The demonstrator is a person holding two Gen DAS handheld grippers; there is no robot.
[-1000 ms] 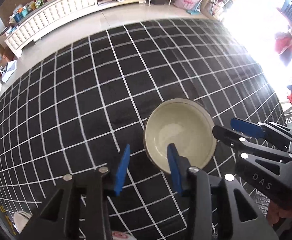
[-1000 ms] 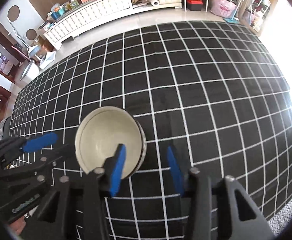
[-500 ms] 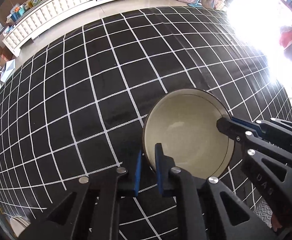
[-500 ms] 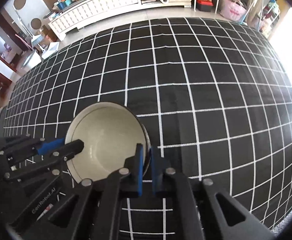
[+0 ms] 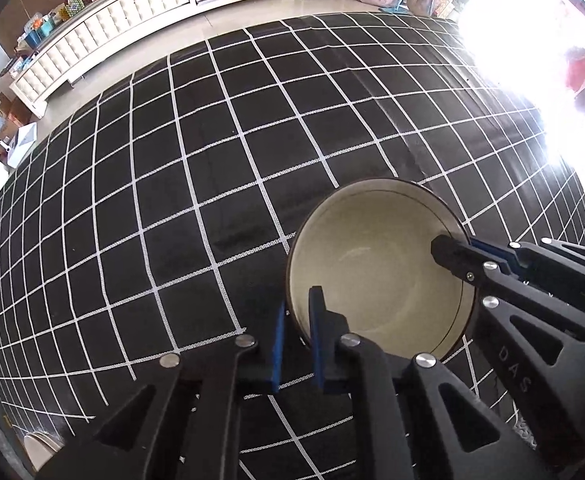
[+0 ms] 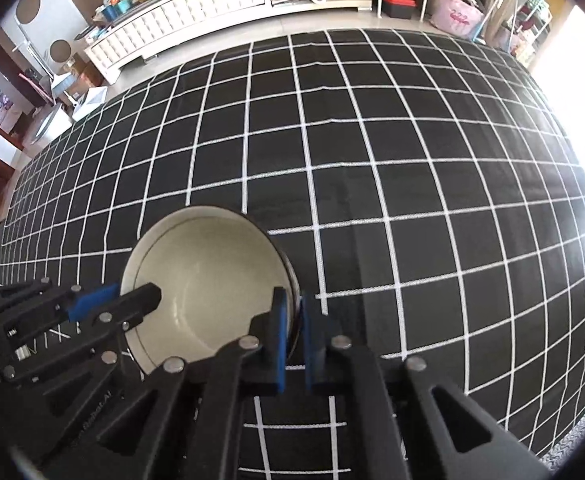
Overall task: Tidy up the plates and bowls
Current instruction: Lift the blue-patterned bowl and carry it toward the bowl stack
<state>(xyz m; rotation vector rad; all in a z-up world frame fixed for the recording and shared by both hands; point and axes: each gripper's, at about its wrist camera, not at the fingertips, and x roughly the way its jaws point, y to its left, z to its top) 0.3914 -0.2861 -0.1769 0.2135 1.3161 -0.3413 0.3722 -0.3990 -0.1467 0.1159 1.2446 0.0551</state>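
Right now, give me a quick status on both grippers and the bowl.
Left gripper shut on bowl rim. Right gripper shut on opposite rim. Checked cloth around the bowl, nothing on it blocking.

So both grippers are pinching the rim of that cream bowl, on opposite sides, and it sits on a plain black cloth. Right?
Not quite: the cloth is black with a white grid, as both wrist views show. The rest holds: left gripper and right gripper pinch opposite sides of the bowl.

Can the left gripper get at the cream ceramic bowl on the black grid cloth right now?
Yes, it seems already there: the left gripper is shut on the cream ceramic bowl rim, with the right gripper shut on the opposite rim. Nothing else on the black grid cloth blocks it.
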